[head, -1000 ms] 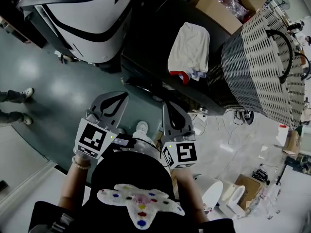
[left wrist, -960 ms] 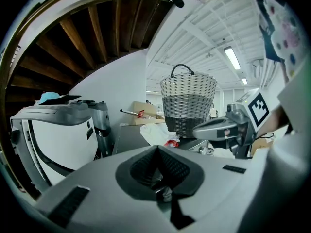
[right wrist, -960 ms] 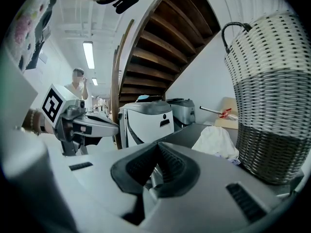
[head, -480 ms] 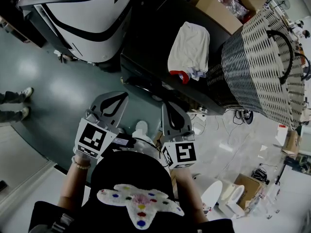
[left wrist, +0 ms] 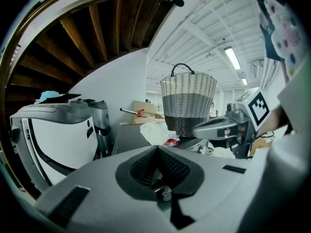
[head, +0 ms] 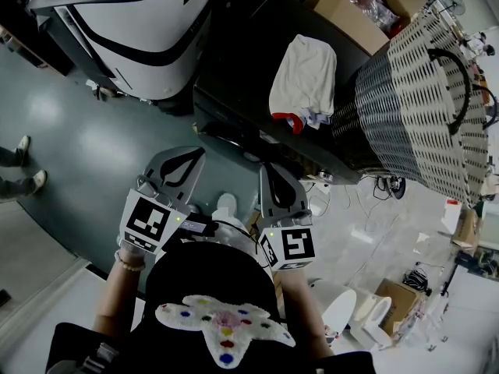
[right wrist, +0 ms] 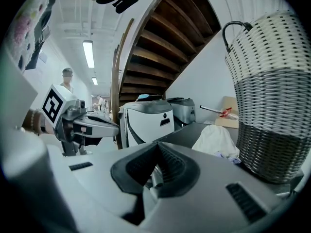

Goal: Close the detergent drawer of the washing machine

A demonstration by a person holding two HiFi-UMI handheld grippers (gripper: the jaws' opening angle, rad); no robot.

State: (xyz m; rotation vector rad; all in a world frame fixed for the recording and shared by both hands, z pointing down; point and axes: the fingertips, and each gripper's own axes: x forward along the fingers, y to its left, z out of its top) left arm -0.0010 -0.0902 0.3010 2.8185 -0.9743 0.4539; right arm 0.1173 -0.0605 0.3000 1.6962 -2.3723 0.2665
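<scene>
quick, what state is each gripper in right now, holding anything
Left gripper: closed, jaws together, holding nothing.
Right gripper: closed, jaws together, holding nothing.

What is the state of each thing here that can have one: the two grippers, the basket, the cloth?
left gripper: shut, nothing between its jaws.
right gripper: shut, nothing between its jaws.
wicker basket: upright on the dark machine top.
white cloth: crumpled, lying on that top beside the basket.
detergent drawer: open or closed cannot be told from these views.
</scene>
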